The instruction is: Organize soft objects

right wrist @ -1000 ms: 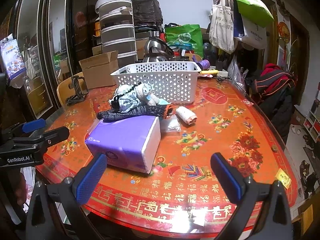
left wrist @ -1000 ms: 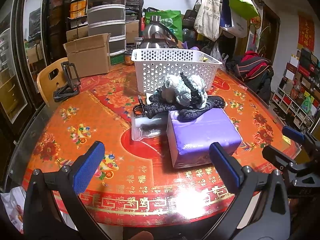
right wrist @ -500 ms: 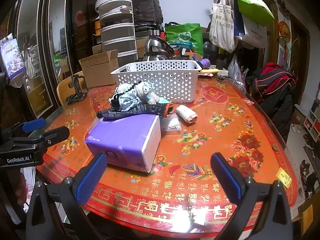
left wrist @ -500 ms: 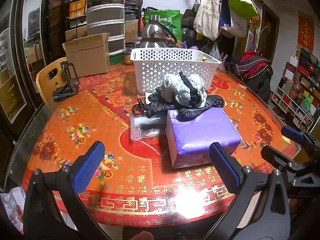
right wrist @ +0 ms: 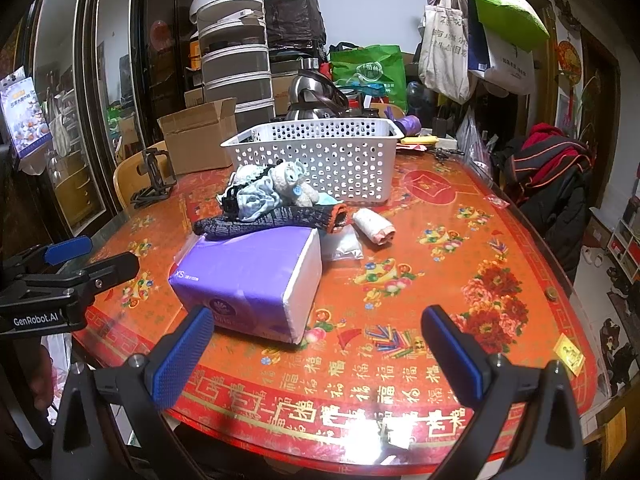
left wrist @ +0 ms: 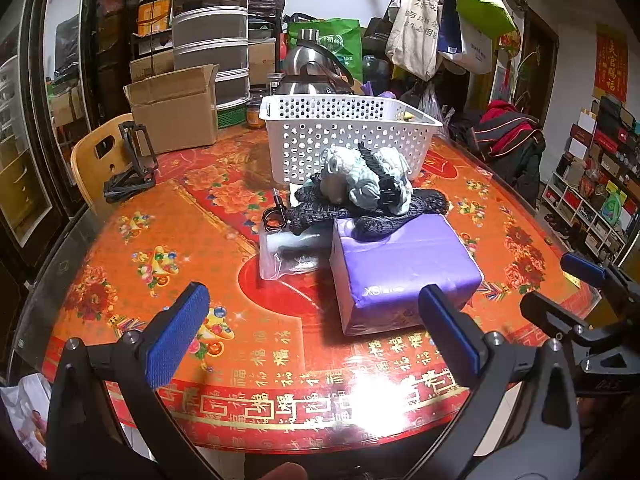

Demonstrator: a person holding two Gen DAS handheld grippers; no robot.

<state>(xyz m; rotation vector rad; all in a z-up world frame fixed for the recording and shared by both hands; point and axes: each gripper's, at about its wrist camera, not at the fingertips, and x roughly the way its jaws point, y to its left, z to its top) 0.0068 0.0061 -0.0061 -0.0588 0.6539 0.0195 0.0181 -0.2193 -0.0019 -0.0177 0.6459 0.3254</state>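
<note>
A purple tissue pack [left wrist: 404, 272] [right wrist: 252, 280] lies on the round red table. Behind it a dark knitted cloth [left wrist: 360, 216] [right wrist: 272, 220] carries a grey plush toy [left wrist: 360, 180] [right wrist: 288, 186] and pale blue fabric [right wrist: 256, 202]. A white rolled cloth [right wrist: 374, 226] lies to the right. A clear plastic bag [left wrist: 286, 252] sits left of the pack. A white perforated basket [left wrist: 348, 132] [right wrist: 316, 156] stands behind. My left gripper [left wrist: 316, 336] is open and empty near the table's front edge. My right gripper [right wrist: 316, 354] is open and empty, right of the pack.
A cardboard box [left wrist: 176, 108], a black folding stand [left wrist: 134, 168] and a wooden chair [left wrist: 96, 164] are at the back left. A steel kettle [left wrist: 308, 68] stands behind the basket. Stacked drawers [right wrist: 236, 68] and hanging bags [right wrist: 480, 32] fill the background.
</note>
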